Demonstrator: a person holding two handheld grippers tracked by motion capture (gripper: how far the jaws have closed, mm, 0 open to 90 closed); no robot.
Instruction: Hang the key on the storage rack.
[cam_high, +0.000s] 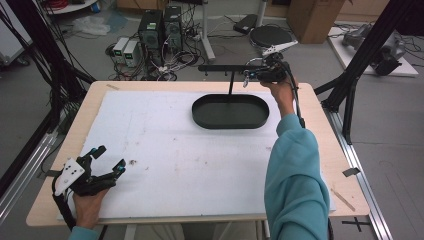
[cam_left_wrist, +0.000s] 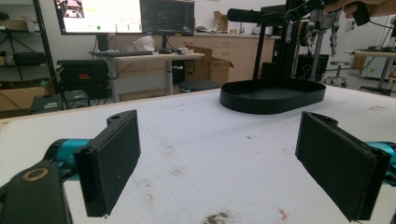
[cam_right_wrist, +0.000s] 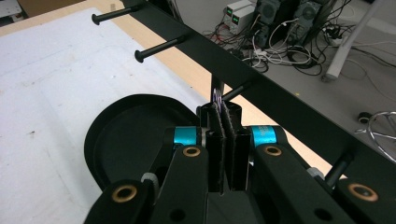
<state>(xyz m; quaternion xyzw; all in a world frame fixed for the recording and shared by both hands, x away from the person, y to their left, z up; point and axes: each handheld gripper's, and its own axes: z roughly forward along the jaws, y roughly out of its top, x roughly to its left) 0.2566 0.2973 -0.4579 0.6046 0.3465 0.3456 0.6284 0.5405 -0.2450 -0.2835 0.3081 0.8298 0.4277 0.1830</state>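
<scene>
A black stand rises from an oval black tray (cam_high: 230, 111) at the back middle of the table and carries a horizontal bar (cam_high: 220, 67) with several pegs (cam_right_wrist: 161, 48). My right gripper (cam_high: 255, 74) is held up at the bar's right end. Its jaws are pressed together on a small thin purplish thing (cam_right_wrist: 216, 96) right beside a peg (cam_right_wrist: 236, 91); what the thing is I cannot tell. My left gripper (cam_high: 111, 158) rests low at the near left corner, pointing toward the tray (cam_left_wrist: 273, 95). Its pads (cam_left_wrist: 114, 158) stand wide apart with nothing between them.
A white mat (cam_high: 165, 150) with small dirt marks covers the wooden table (cam_high: 320, 130). Black frame posts (cam_high: 365, 55) stand at both sides. Computers and tangled cables (cam_high: 160, 35) lie on the floor beyond the far edge.
</scene>
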